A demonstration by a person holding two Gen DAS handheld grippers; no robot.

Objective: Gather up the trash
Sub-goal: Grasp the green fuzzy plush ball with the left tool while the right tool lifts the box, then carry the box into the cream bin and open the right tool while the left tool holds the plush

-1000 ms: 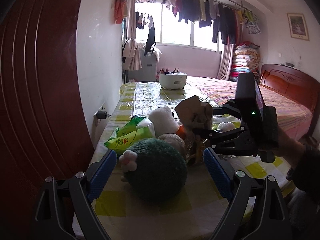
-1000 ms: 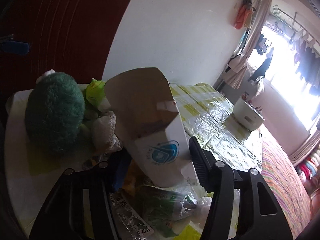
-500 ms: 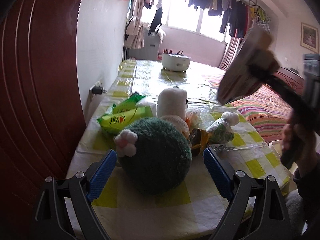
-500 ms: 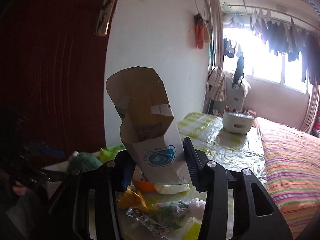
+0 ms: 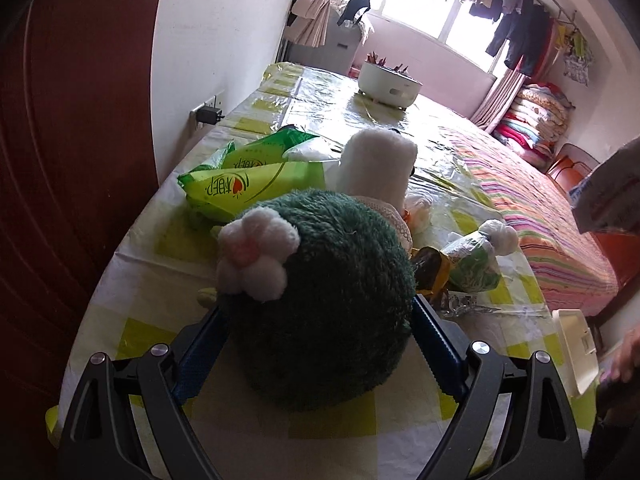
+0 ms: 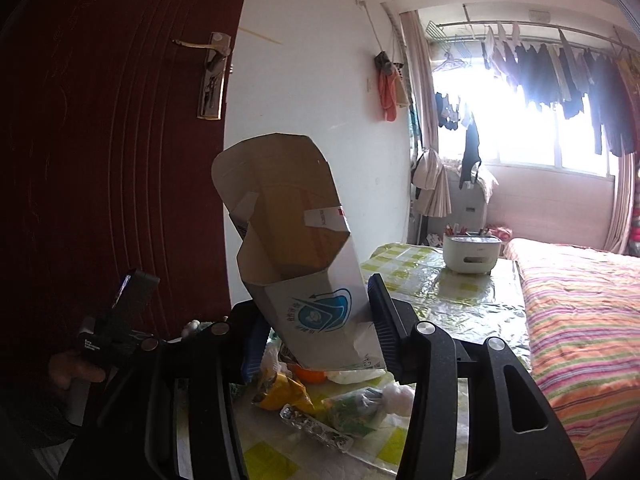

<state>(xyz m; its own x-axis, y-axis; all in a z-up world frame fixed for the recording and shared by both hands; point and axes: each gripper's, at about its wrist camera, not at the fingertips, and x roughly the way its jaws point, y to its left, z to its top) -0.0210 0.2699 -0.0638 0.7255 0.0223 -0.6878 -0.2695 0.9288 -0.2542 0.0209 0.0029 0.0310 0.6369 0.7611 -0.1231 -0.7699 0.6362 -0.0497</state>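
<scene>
Left gripper (image 5: 320, 330) is sitting wide around the green plush ball (image 5: 320, 300), a toy rather than trash, its pads flanking it with no visible squeeze, so I'd be redirecting it toward the green wipes pack (image 5: 244, 188). Right gripper (image 6: 316, 330) is clamping the opened cardboard carton (image 6: 296, 264) clear above the table (image 5: 160, 300); best keeping it upright and carrying it off while yellow wrapper (image 6: 286, 394), clear wrapper (image 6: 316, 426) and green bag (image 6: 352, 408) are crowding underneath.
</scene>
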